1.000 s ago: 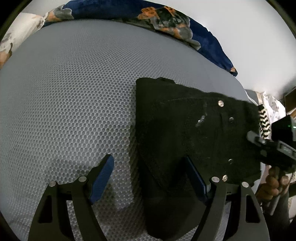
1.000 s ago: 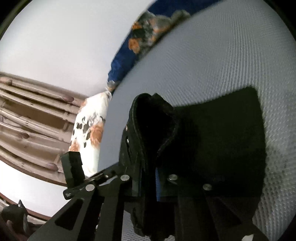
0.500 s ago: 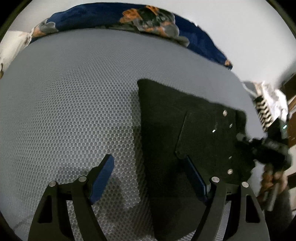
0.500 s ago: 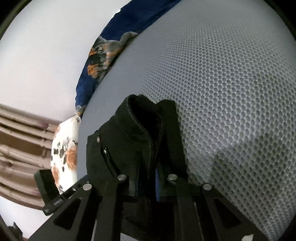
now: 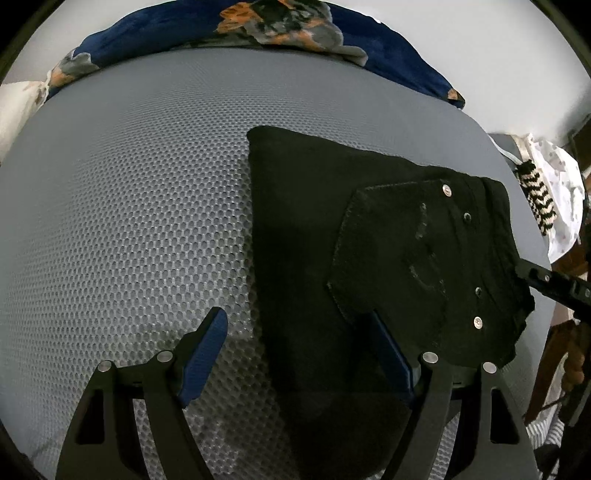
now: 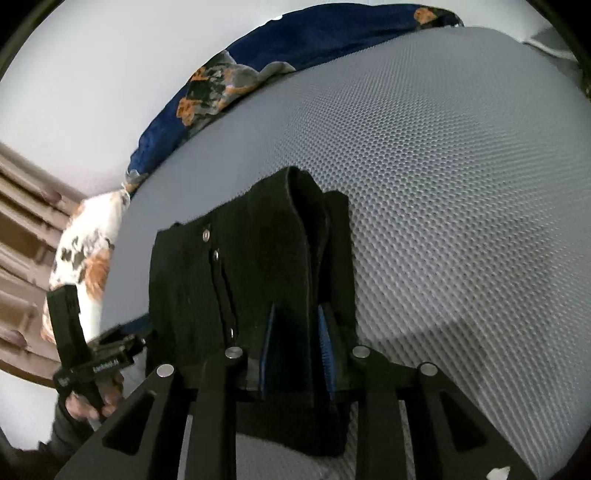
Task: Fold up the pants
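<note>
Lying folded on mattress (image 5: 129,221) — one pants (image 5: 314,240); left gripper (image 5: 301,354) spread, right gripper (image 6: 297,328) easing open — fold between.

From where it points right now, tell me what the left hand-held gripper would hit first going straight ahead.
Probably the grey honeycomb mattress cover. The left hand-held gripper stands open, angled downward, over the left edge of the folded black pants, so it might catch that edge first; depth is unclear.

Bedroom: mattress (image 5: 129,221), floral blanket (image 5: 295,29)
</note>
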A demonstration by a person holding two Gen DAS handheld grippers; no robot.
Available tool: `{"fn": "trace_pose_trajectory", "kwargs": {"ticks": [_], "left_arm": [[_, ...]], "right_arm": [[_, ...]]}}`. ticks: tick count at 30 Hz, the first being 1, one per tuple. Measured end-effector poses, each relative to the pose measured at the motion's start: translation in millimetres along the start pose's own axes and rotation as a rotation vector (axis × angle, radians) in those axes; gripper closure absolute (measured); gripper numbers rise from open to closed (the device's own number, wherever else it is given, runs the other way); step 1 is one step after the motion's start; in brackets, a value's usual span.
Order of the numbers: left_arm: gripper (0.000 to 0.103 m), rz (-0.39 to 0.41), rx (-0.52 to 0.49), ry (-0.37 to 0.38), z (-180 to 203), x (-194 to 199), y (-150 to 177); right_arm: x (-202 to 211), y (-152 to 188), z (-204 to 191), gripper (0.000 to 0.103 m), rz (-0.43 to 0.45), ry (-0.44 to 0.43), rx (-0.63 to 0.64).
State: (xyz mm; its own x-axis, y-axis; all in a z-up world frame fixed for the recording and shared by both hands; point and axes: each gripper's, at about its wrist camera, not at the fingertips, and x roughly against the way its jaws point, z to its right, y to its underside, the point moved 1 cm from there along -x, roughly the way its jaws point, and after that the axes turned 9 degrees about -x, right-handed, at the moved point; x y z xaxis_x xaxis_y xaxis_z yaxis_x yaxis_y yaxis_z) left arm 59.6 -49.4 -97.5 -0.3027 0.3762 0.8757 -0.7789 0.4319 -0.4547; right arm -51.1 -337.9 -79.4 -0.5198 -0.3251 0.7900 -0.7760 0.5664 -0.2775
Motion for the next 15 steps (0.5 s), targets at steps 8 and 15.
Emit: {"fn": "trace_pose_trajectory", "kwargs": {"ticks": [8,15], "left_arm": [[0.025,0.001,-0.032,0.013,13,1,10],[0.025,0.002,-0.05,0.025,18,8,26]], "right_arm": [[11,21,1,0.078,-0.019,0.0,0.024],[8,28,7,0.079,-0.024,0.0,-0.008]]}}
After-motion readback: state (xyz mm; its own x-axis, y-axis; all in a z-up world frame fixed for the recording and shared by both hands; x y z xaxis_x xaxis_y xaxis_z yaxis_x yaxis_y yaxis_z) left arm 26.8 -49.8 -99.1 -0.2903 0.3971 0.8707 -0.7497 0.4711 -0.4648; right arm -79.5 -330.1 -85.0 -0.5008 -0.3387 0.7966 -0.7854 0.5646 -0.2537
